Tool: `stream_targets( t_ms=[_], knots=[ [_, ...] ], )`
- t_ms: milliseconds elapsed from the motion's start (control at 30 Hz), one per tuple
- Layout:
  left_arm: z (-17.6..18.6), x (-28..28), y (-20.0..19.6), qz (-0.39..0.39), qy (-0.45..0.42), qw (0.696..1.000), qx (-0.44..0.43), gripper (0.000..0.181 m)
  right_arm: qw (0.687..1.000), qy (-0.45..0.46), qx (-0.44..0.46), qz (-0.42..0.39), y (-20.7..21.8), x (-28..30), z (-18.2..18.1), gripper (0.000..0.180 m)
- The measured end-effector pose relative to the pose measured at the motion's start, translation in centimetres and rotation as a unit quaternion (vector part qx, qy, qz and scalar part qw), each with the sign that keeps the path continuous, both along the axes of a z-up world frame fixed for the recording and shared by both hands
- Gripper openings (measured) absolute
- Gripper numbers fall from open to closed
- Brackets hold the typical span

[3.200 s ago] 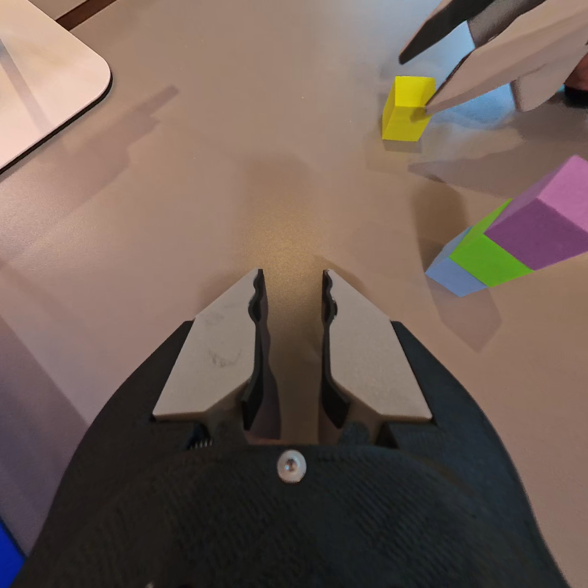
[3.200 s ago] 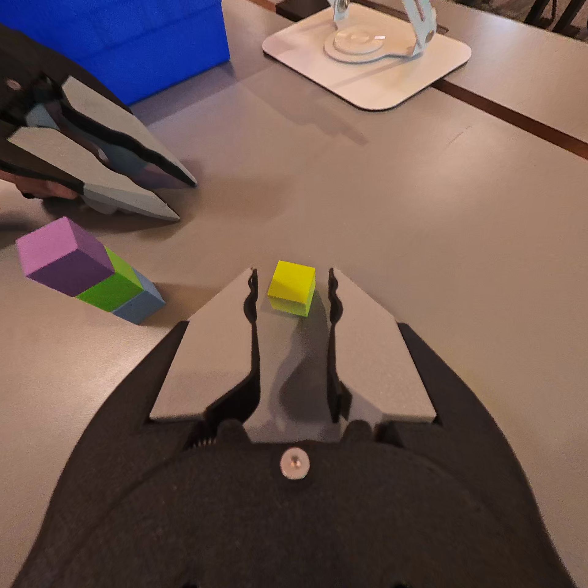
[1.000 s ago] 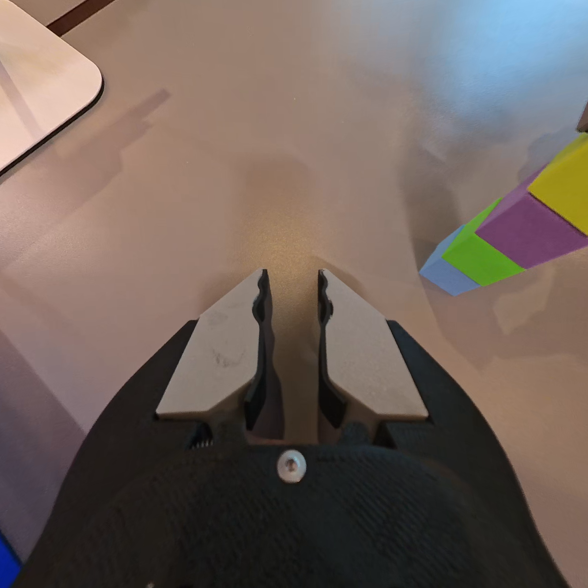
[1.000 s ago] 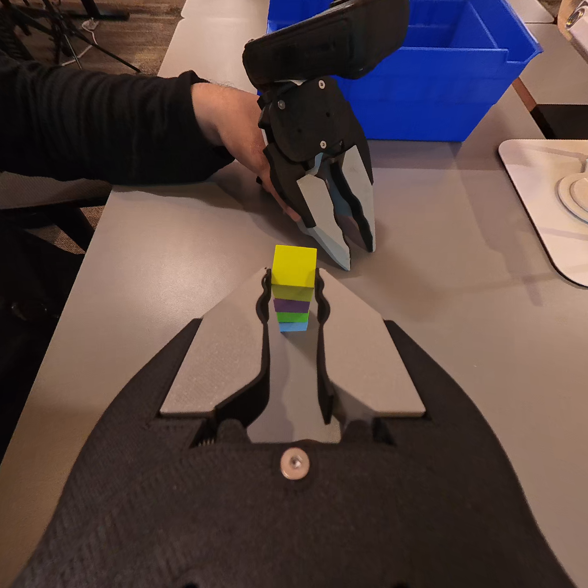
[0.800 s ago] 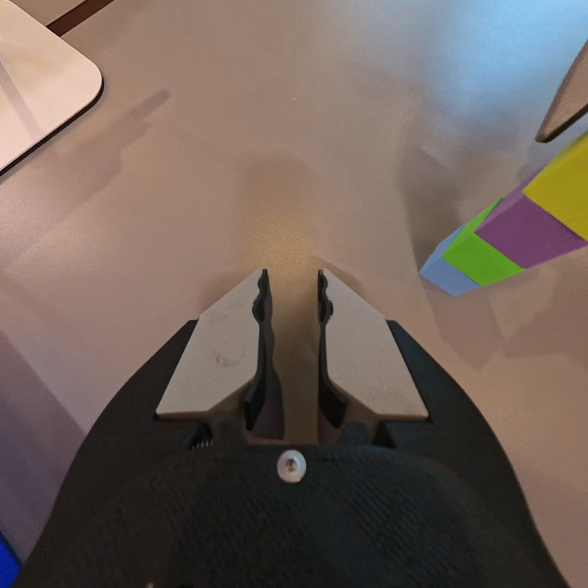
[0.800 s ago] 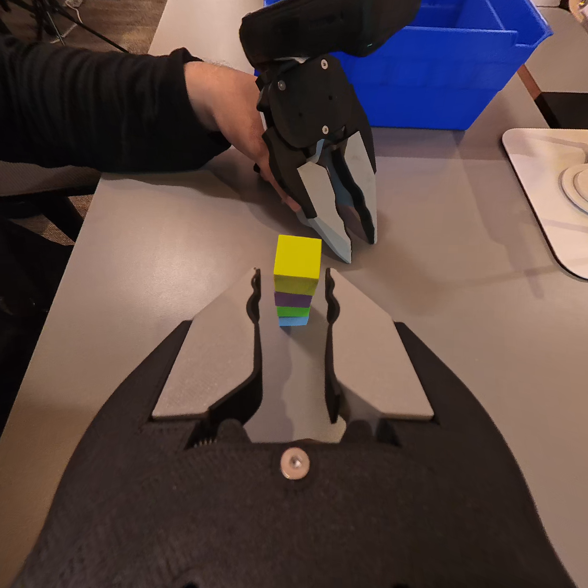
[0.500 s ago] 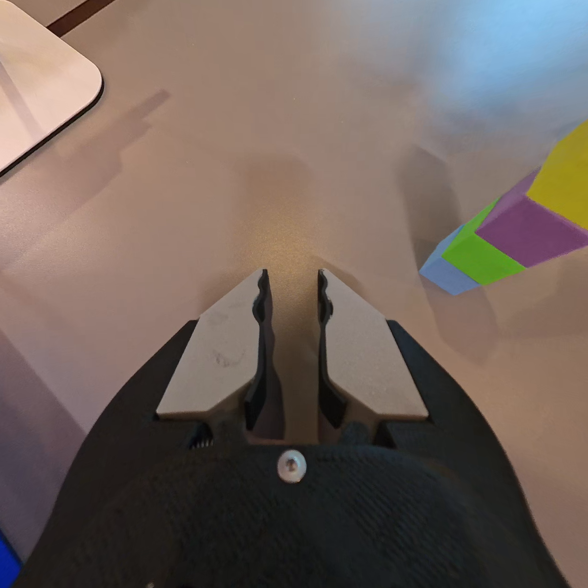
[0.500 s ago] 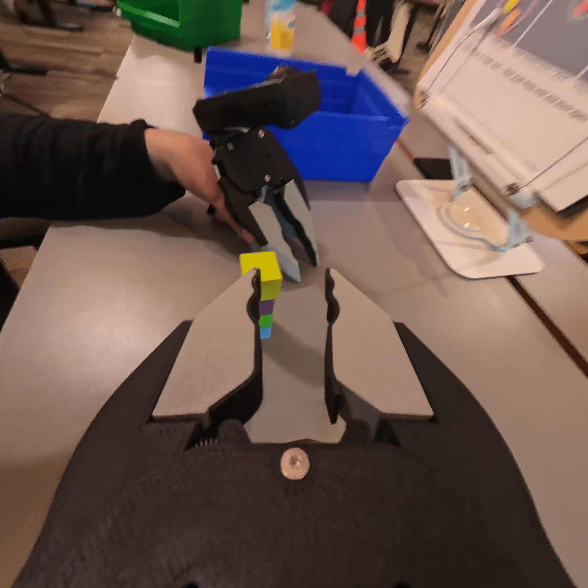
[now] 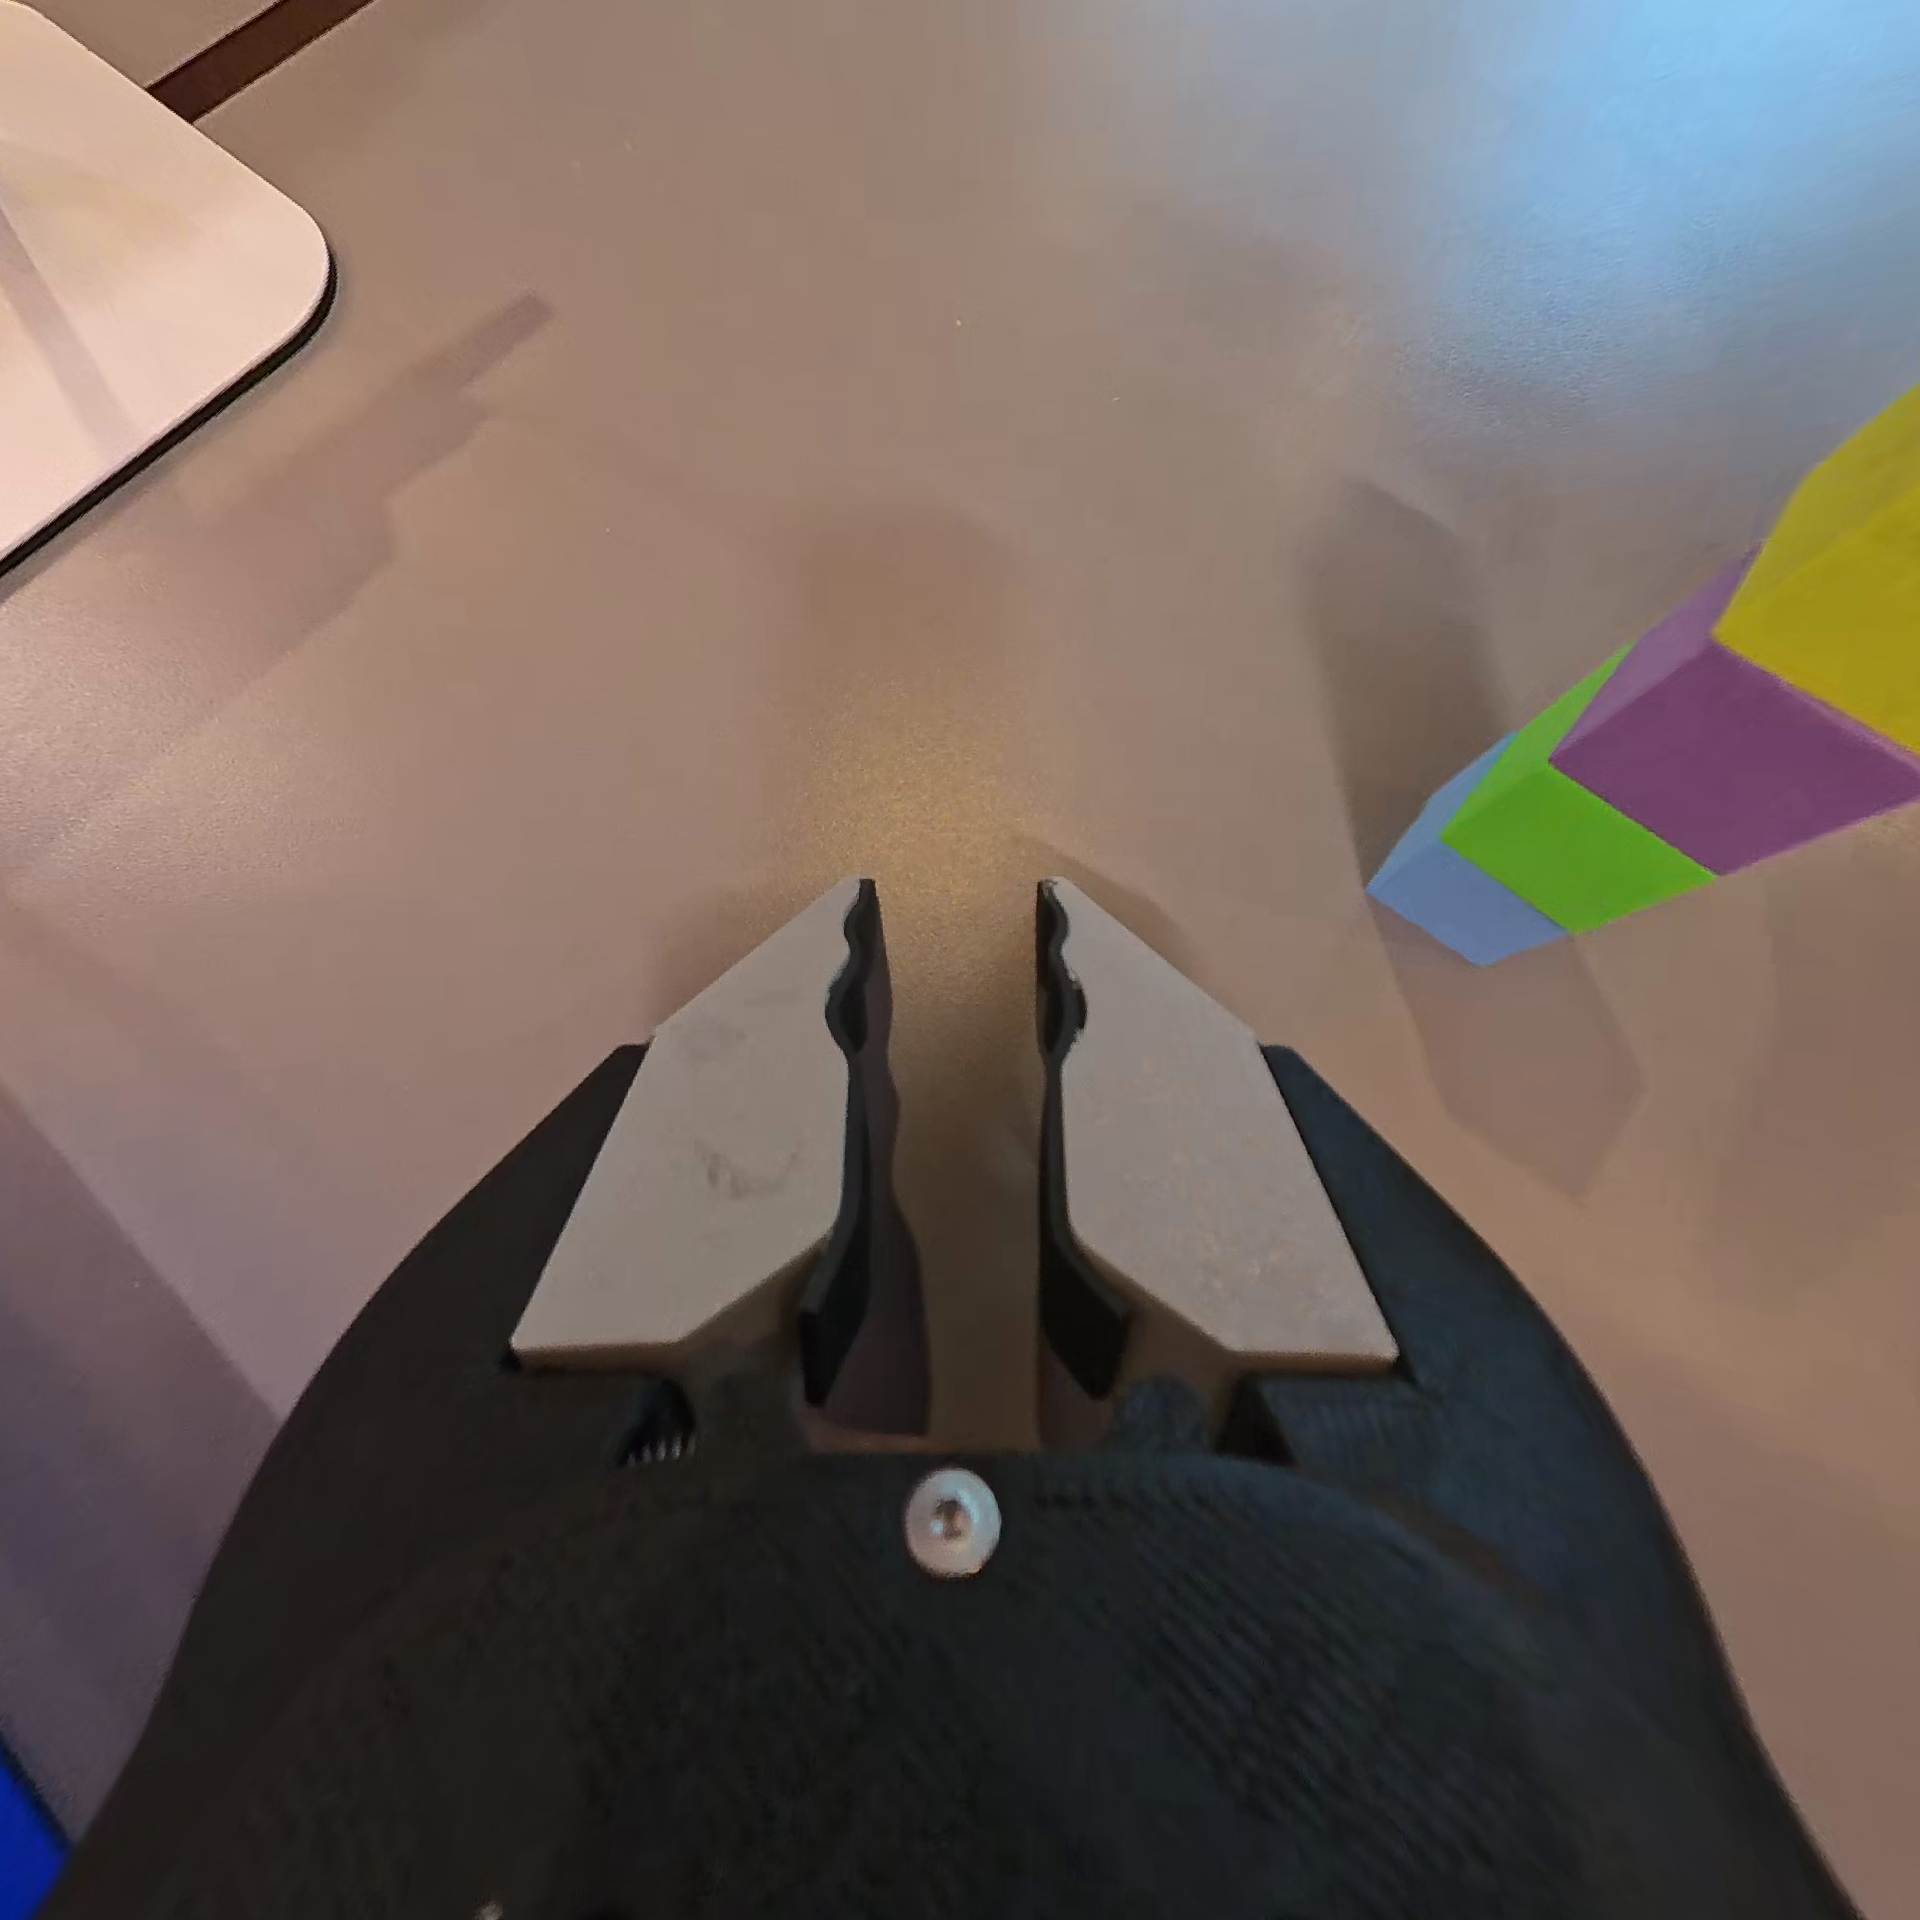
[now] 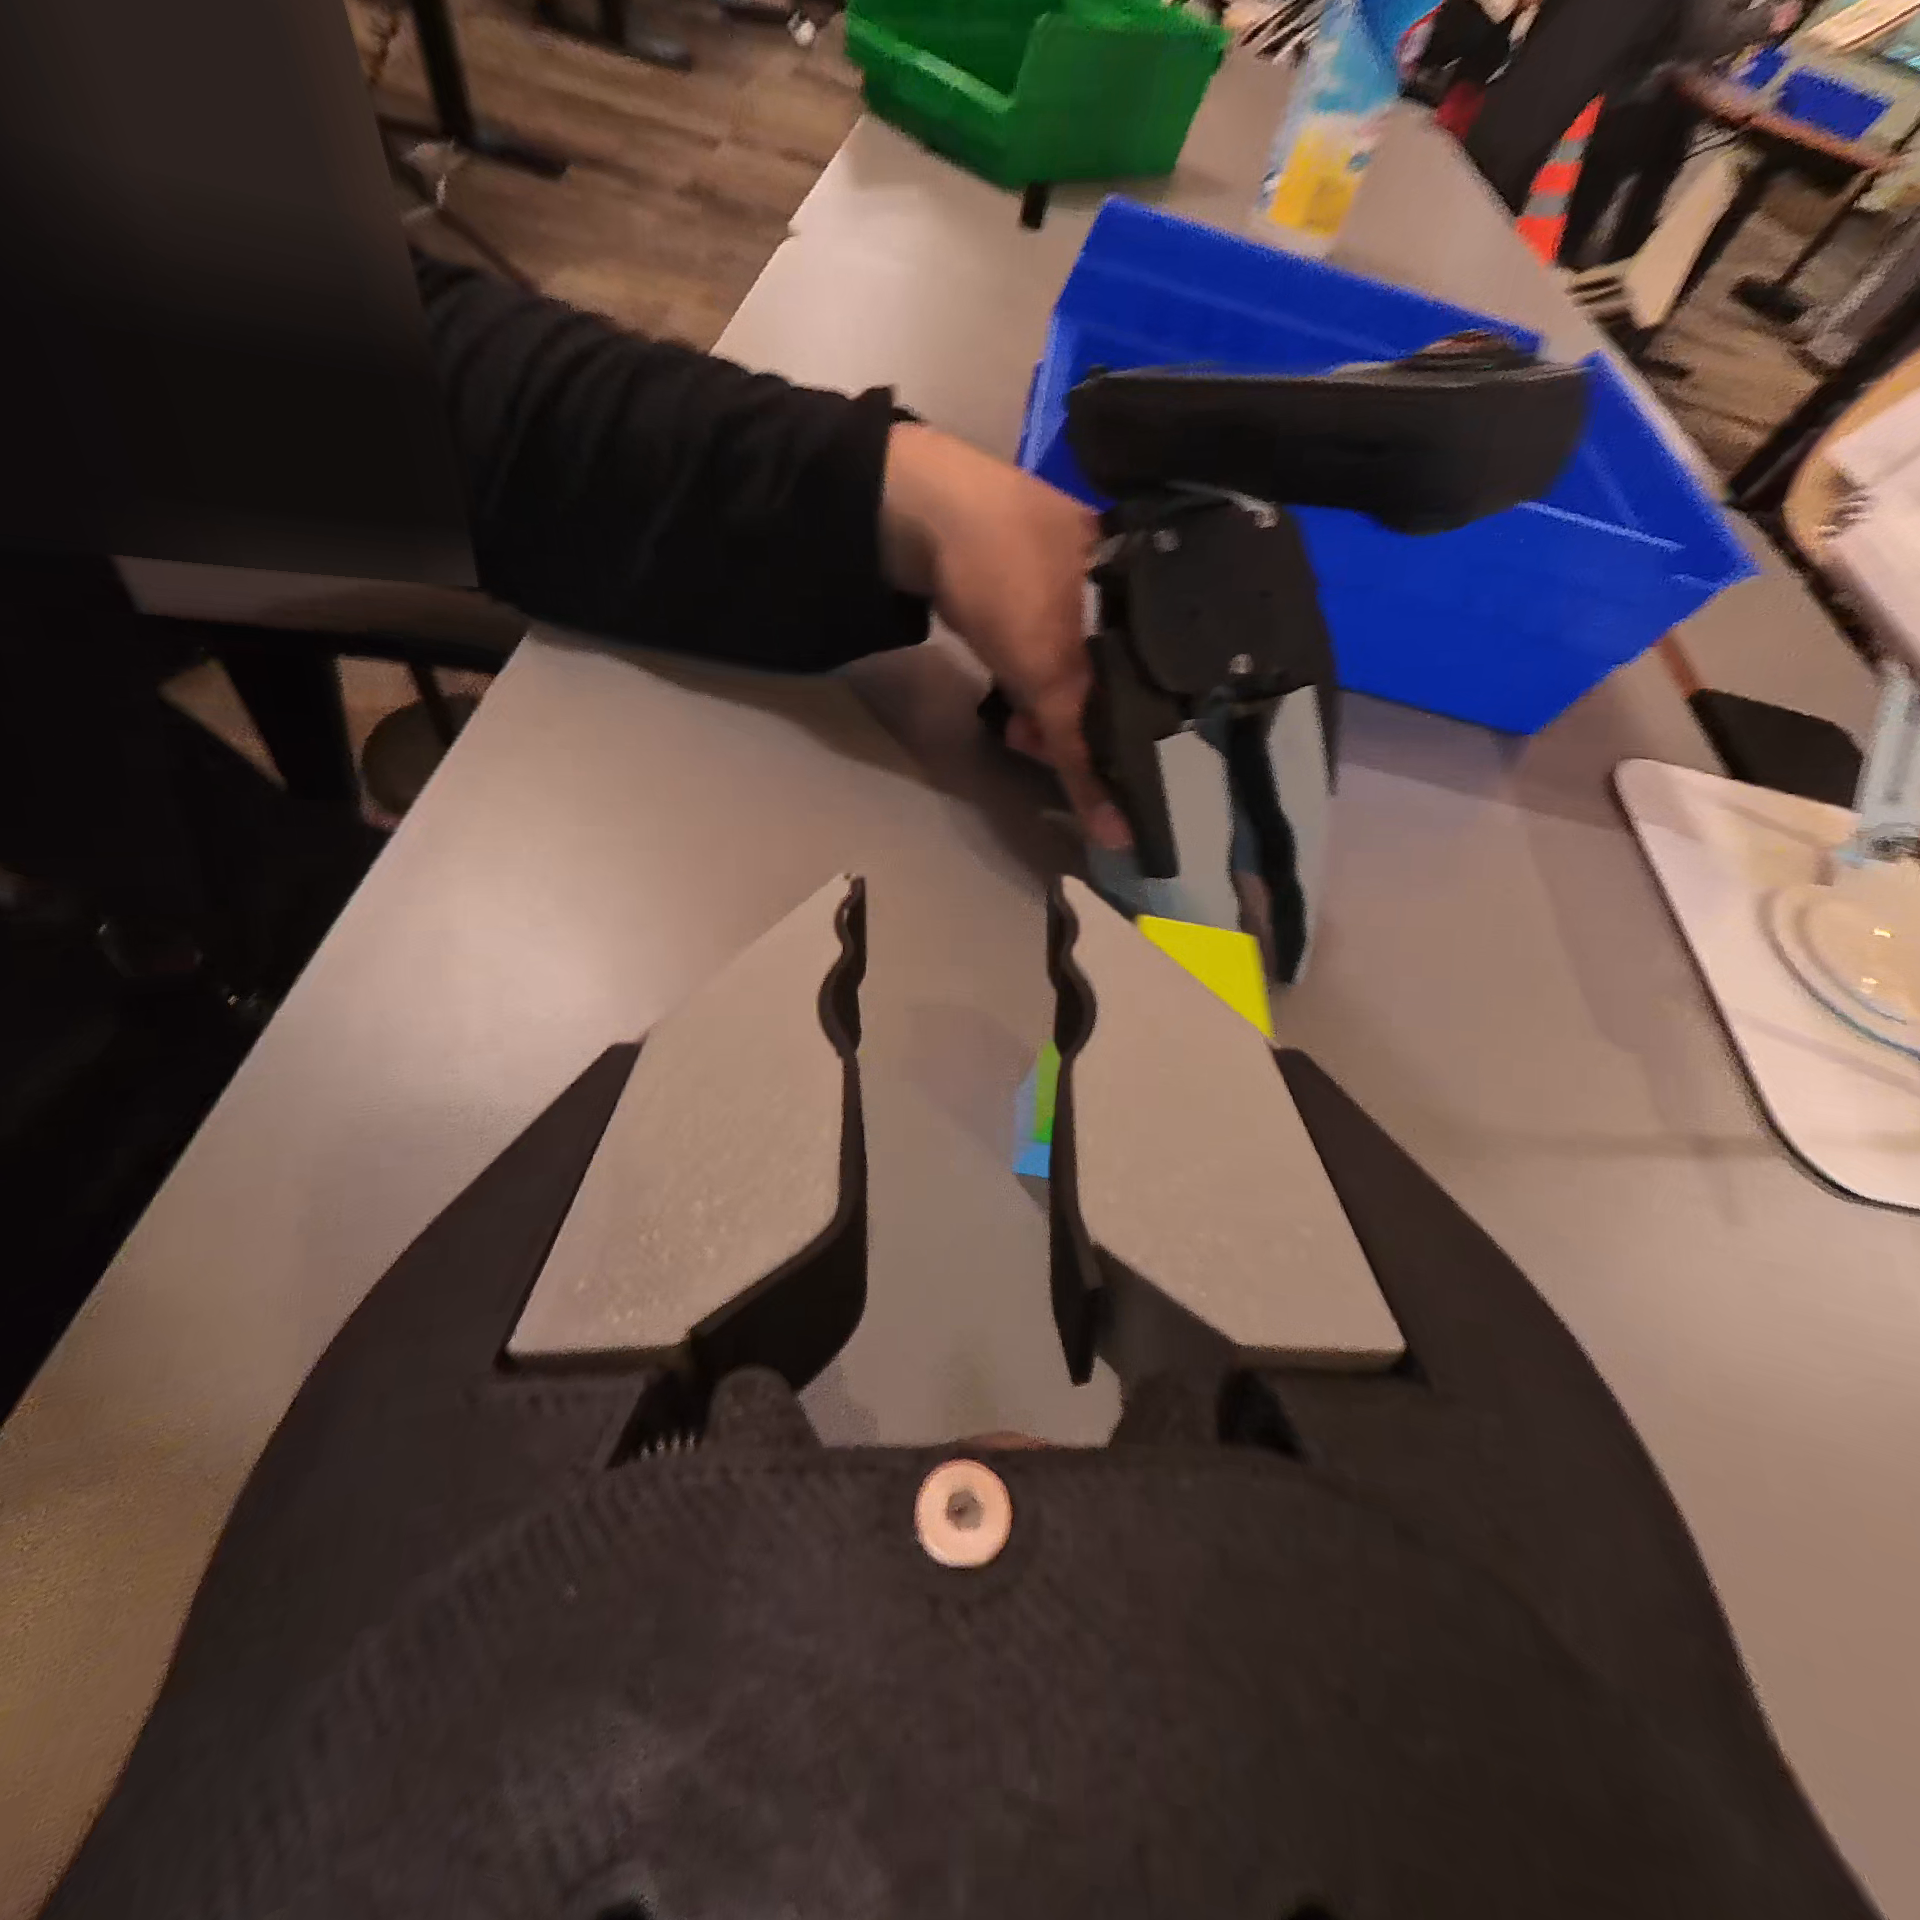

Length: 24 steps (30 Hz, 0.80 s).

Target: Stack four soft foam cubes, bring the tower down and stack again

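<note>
Four foam cubes stand stacked on the grey table: blue cube [image 9: 1455, 920] at the bottom, then green cube [image 9: 1569, 862], purple cube [image 9: 1745, 769] and yellow cube [image 9: 1839, 592] on top. My left gripper [image 9: 956, 894] is open and empty, left of the tower and apart from it. My right gripper [image 10: 956, 894] is open and empty. In the right wrist view its right finger hides most of the tower; the yellow cube [image 10: 1210, 971], a sliver of green [image 10: 1047, 1091] and of blue [image 10: 1034, 1153] show. The left gripper [image 10: 1242, 894], held by a hand, stands just behind the tower.
A blue bin [image 10: 1455, 582] sits behind the left gripper, with a green bin [image 10: 1039, 94] farther back. A white stand base [image 10: 1766, 935] lies to the right; it also shows in the left wrist view [image 9: 125, 291]. A person's sleeved arm [image 10: 675, 520] reaches in from the left. The gap from one gripper's tips to the other's is roughly 15 cm.
My right gripper picked up the yellow cube, set it on the tower, opened, then drew back and swung left. The left gripper stayed in place.
</note>
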<state>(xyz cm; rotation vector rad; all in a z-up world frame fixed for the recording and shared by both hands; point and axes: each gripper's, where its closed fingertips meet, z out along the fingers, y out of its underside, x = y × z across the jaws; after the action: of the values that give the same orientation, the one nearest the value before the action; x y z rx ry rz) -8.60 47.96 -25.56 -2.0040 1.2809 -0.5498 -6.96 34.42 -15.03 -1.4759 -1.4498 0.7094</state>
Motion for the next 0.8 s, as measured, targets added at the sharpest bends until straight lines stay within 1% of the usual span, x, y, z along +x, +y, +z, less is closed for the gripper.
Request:
stream_targets(
  t_ms=[100,133,200,233,300,400,467,567,600,700,800],
  knots=[
    [0.0,0.0,0.0,0.000,0.000,1.000,0.000,0.029,1.000,-0.024,0.001,0.013,-0.9,-1.2,-0.9,0.032],
    [0.0,0.0,0.0,0.000,0.000,1.000,0.000,0.029,0.999,-0.033,0.012,-0.007,-0.4,-1.4,-1.1,0.032],
    [0.0,0.0,0.0,-0.001,0.000,1.000,0.001,0.029,0.992,-0.049,0.056,-0.097,2.3,-1.6,-1.3,0.033],
    [0.0,0.0,0.0,-0.001,0.000,1.000,0.001,0.029,0.988,-0.055,0.073,-0.128,3.0,-1.8,-1.3,0.033],
    [0.0,0.0,0.0,-0.001,0.000,1.000,0.001,0.029,0.980,-0.054,0.092,-0.168,3.7,-2.3,-1.2,0.032],
    [0.0,0.0,0.0,0.000,0.000,1.000,0.001,0.029,0.981,-0.049,0.072,-0.171,3.1,-3.5,-1.6,0.032],
    [0.0,0.1,0.0,0.000,0.000,1.000,0.000,0.029,0.983,-0.087,0.052,-0.155,2.3,-3.9,-3.3,0.030],
    [0.0,0.1,0.0,0.000,0.000,1.000,0.000,0.029,0.975,-0.149,0.059,-0.151,2.2,-3.5,-5.7,0.028],
    [0.0,0.1,0.0,0.000,0.000,1.000,0.000,0.029,0.974,-0.164,0.053,-0.149,2.1,-3.3,-6.4,0.023],
    [0.0,0.1,0.0,0.000,0.000,1.000,0.000,0.029,0.966,-0.191,0.035,-0.168,2.8,-2.3,-7.9,0.023],
    [0.0,0.1,0.0,0.000,0.000,1.000,0.000,0.029,0.963,-0.192,0.023,-0.190,3.7,-1.6,-8.4,0.023]
  ],
)
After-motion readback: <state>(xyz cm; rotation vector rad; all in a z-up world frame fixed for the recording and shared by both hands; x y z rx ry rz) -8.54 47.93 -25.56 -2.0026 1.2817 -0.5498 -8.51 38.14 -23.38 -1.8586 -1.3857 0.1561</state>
